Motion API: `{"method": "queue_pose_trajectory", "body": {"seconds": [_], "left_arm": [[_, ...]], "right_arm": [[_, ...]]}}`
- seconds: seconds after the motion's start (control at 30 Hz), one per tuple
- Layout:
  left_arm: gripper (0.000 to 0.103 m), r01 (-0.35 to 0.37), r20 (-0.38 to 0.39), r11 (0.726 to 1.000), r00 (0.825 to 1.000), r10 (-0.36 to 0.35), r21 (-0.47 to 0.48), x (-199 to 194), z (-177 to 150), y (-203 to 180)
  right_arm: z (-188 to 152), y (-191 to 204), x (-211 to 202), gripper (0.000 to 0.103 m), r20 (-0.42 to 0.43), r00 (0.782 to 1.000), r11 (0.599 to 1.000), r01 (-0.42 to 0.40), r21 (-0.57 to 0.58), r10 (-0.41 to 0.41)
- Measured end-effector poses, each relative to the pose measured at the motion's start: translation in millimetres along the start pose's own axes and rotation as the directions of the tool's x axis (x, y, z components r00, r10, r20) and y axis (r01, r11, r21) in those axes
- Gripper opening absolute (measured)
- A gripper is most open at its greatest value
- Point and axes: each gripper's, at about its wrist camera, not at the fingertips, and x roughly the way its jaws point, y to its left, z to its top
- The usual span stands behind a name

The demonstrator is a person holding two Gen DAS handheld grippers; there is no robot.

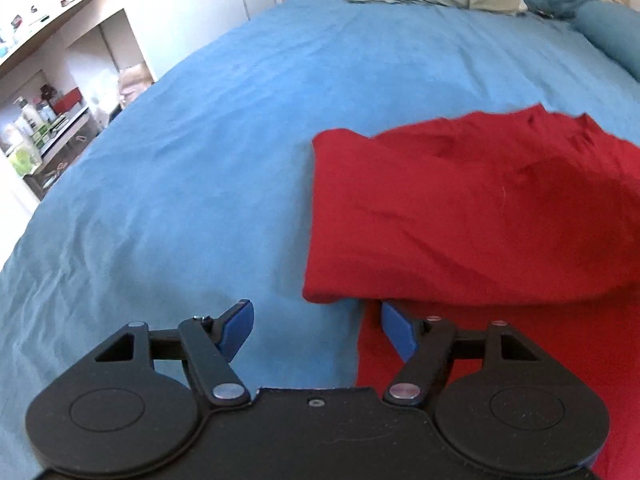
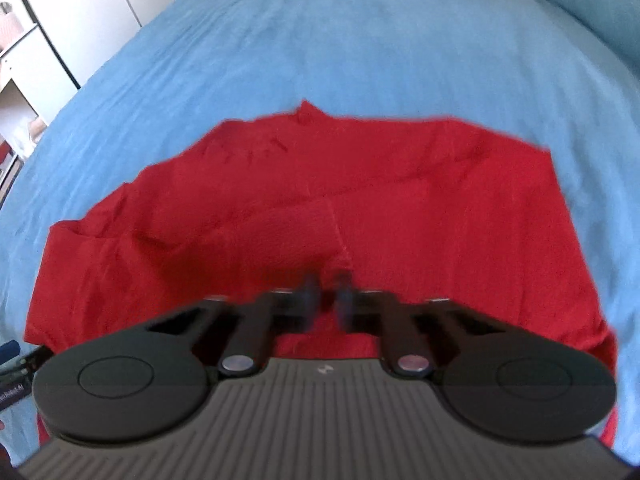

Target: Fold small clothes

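The red garment (image 2: 320, 208) lies partly folded on the blue bedspread (image 1: 180, 160) toward its near edge, the left gripper (image 1: 316, 328) spread wide and empty beside the fold, seemingly ready to pinch a corner, while the right gripper (image 2: 326, 300), nearly closed though blurred, hovers above, apparently gripping nothing.

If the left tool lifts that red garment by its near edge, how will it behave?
The red garment will probably droop and unfold, since it lies limp and creased in soft layers. It looks light and thin. On the blue bedsheet it would likely bunch up under a push, not slide.
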Motion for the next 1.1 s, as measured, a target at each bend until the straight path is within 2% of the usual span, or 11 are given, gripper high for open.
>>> {"method": "queue_pose_trajectory", "body": {"seconds": [0.17,0.3,0.4,0.57,0.77,0.8,0.87,0.9,0.93,1.0,1.1], "left_arm": [[0.076,0.048,0.031,0.998,0.998,-0.049,0.038,6,10,-8],[0.076,0.053,0.044,0.997,0.997,-0.056,0.059,17,22,-17],[0.069,0.082,0.041,0.995,0.996,-0.084,0.048,20,24,-16],[0.043,0.115,0.026,0.989,0.993,-0.118,0.089,15,16,-14],[0.036,0.094,-0.005,0.991,0.996,-0.093,0.097,8,9,-9],[0.036,0.093,-0.008,0.991,0.996,-0.092,0.094,4,11,-9],[0.04,0.11,0.01,0.99,0.994,-0.111,0.083,-9,13,-8],[0.051,0.126,0.027,0.989,0.991,-0.128,0.08,-16,14,-8],[0.057,0.146,0.053,0.986,0.987,-0.151,0.081,-26,16,-9],[0.067,0.18,0.101,0.979,0.977,-0.19,0.099,-39,22,-16],[0.067,0.225,0.11,0.966,0.965,-0.24,0.131,-40,33,-35]], "right_arm": [[43,-6,-49,0.02,0.15,0.989,0.999,0.015,-0.028,-0.011],[58,-41,-75,0.02,0.178,0.981,0.997,0.073,0.038,-0.079],[47,-72,-72,0.02,0.145,0.976,0.986,0.153,0.071,-0.162],[21,-111,-58,0.02,0.116,0.984,0.985,0.118,0.126,-0.133],[-10,-113,-29,0.024,0.006,0.993,0.992,0.117,0.054,-0.118],[-12,-113,-27,0.028,-0.002,0.993,0.992,0.118,0.049,-0.118],[-17,-112,-34,0.061,0.006,0.993,0.992,0.115,0.047,-0.116],[-18,-110,-41,0.089,0.036,0.993,0.993,0.113,0.044,-0.115],[-21,-107,-51,0.102,0.081,0.991,0.994,0.101,0.03,-0.103],[-24,-97,-63,0.103,0.134,0.989,0.997,0.073,-0.033,-0.068],[-24,-81,-56,0.103,0.128,0.991,0.992,0.063,-0.111,-0.048]]}}
